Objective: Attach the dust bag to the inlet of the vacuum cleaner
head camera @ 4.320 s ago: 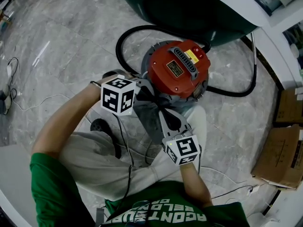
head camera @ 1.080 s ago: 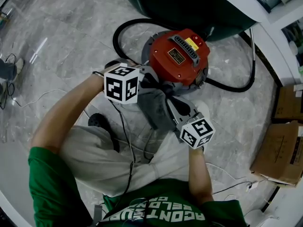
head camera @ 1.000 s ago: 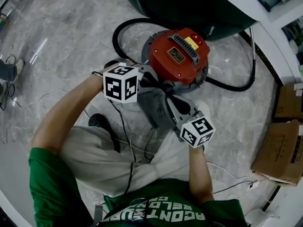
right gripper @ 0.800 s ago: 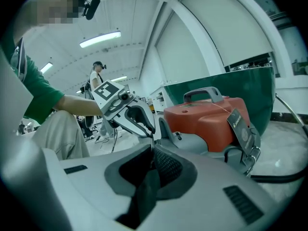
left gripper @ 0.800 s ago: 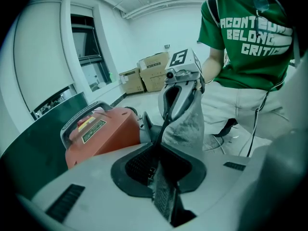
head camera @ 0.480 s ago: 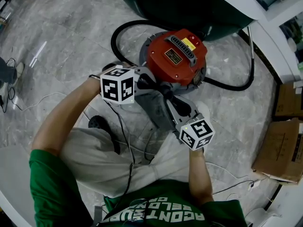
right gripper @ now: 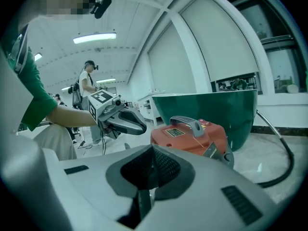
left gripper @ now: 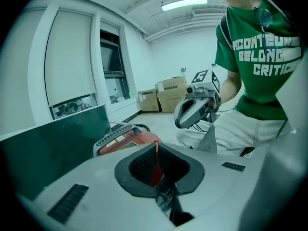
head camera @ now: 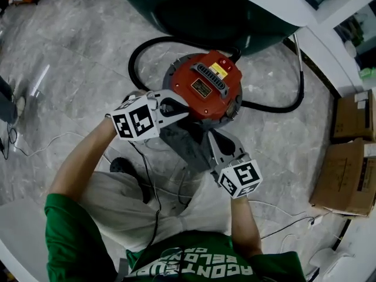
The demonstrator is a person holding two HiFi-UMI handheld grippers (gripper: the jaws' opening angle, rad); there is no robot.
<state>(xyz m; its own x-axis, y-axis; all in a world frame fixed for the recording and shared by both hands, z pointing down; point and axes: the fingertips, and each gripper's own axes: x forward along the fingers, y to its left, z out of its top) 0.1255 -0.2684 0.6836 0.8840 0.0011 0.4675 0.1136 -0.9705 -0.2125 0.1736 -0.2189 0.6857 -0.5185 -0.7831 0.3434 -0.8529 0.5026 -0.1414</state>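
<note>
**A:** Which step is this?

**B:** Start nearest the person. The right gripper has its jaws pressed together, with the tips over the lower part of the dust bag. Its own view shows no cloth standing out between them, so I can't say it has a hold.

**A:** And the bag?

**B:** It's grey and slack, lying between the person's knees and the vacuum cleaner. Its upper end is against the near side of the drum.

**A:** The other gripper?

**B:** The left gripper is closed too. There is only a thin slit between the jaws, and the red lid shows through it. Its tip is at the lid's near edge, just above the top of the bag.

**A:** So is the bag attached?

**B:** I'd judge not yet. This looks like the stage of bringing the bag's mouth up to the inlet. The inlet itself is hidden beneath the grippers and the cloth.

**A:** What does the next move call for?

**B:** Probably a grip on the bag's collar rather than the loose fabric, which will only fold. Then the collar needs squaring to the inlet and pressing on evenly.
</note>
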